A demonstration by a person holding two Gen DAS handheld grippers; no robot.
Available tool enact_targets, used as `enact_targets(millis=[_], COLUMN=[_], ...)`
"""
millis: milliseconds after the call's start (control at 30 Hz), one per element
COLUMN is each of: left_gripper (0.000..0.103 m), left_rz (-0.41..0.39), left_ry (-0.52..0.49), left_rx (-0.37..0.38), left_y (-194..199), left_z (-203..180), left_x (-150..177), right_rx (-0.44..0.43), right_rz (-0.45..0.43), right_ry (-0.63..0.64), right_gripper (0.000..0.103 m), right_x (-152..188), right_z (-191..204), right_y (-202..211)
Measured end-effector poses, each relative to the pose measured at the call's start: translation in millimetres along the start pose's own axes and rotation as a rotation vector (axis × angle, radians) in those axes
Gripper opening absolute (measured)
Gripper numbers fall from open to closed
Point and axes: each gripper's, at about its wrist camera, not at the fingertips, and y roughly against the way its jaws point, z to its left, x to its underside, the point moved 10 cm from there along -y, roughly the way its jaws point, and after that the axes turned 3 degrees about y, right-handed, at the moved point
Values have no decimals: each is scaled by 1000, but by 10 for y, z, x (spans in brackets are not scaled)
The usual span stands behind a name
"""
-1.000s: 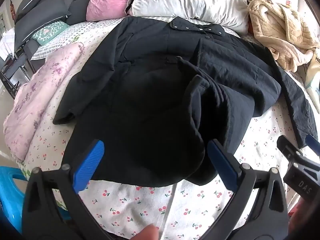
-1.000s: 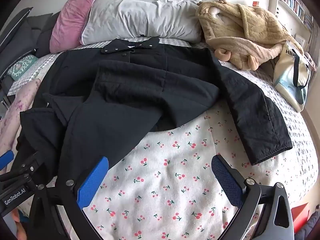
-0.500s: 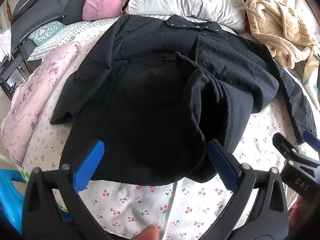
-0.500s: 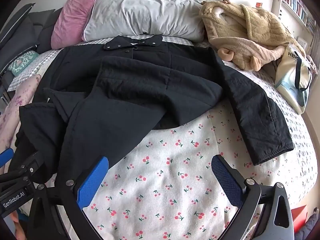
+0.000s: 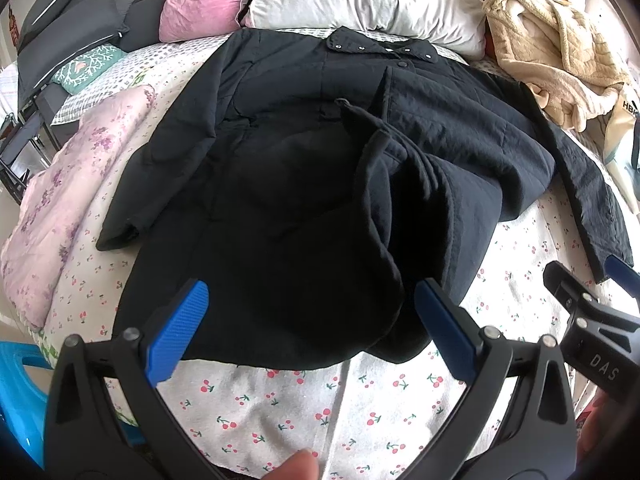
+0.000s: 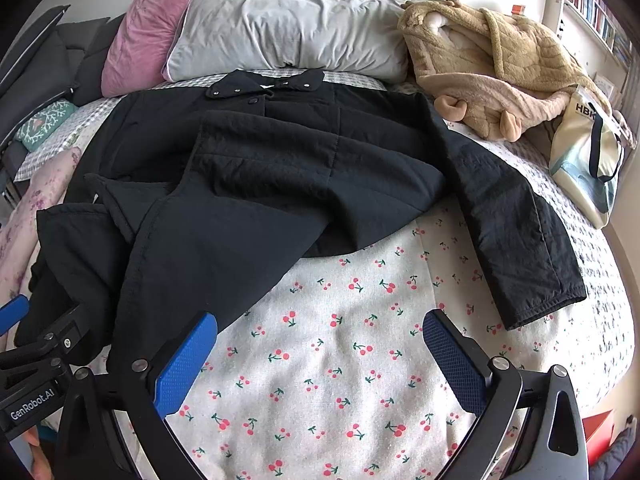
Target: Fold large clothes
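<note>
A large black quilted jacket (image 5: pixel 304 184) lies face up on the cherry-print bed sheet (image 5: pixel 304 408), collar toward the pillows, its front panel bunched over the middle. It also shows in the right wrist view (image 6: pixel 256 200), with its right sleeve (image 6: pixel 516 232) stretched out toward the near right. My left gripper (image 5: pixel 310 328) is open and empty, just short of the jacket's hem. My right gripper (image 6: pixel 320 360) is open and empty above bare sheet, right of the hem; it also shows in the left wrist view (image 5: pixel 588 320).
A grey pillow (image 6: pixel 288 24) and a pink pillow (image 6: pixel 148 28) lie at the head of the bed. A beige fleece garment (image 6: pixel 492 68) and a tote bag (image 6: pixel 588 168) sit at the right. A pink floral quilt (image 5: pixel 68 184) lies along the left edge.
Both grippers have drawn back slightly toward the foot of the bed, so the jacket sits a little farther away. Both stay open and the jacket has not moved.
</note>
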Motion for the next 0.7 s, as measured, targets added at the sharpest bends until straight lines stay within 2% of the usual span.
enact_targets(millis=[700], left_gripper=[103], left_rz=[1], left_ry=[-8], left_rx=[13], left_y=[5], left_z=[-45], left_x=[15], right_rx=[6], right_rz=[2], right_ry=[-1], right_gripper=[103], right_x=[0], right_z=[-22], right_y=[3])
